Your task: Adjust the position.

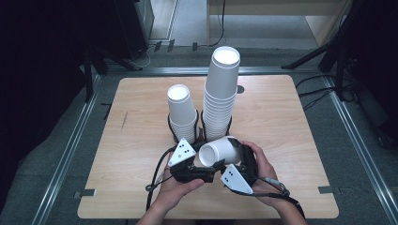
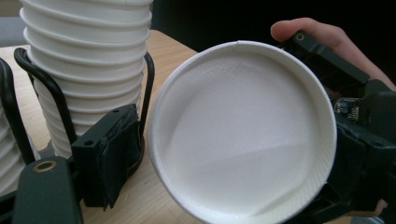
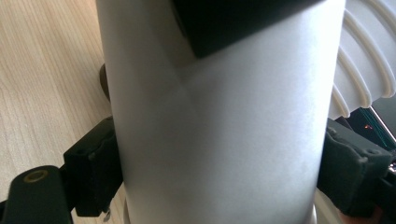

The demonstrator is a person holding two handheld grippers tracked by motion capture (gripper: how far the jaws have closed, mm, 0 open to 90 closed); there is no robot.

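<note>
High view: loose paper cup (image 1: 220, 151) lies on its side above the counter (image 1: 141, 187), just before two cup stacks, between both hands. Left gripper view: left gripper (image 2: 224, 186) jaws unclenched, cup mouth facing, rim beside one pad. Right gripper view: right gripper (image 3: 212, 182) jaws clamp the cup wall

A: What is found ahead of the right gripper (image 1: 220, 161)?
B: Two cup stacks (image 1: 219, 98) in wire holders, just beyond it.
A: And sideways?
B: Bare table (image 1: 291, 140) is left on both sides.
</note>
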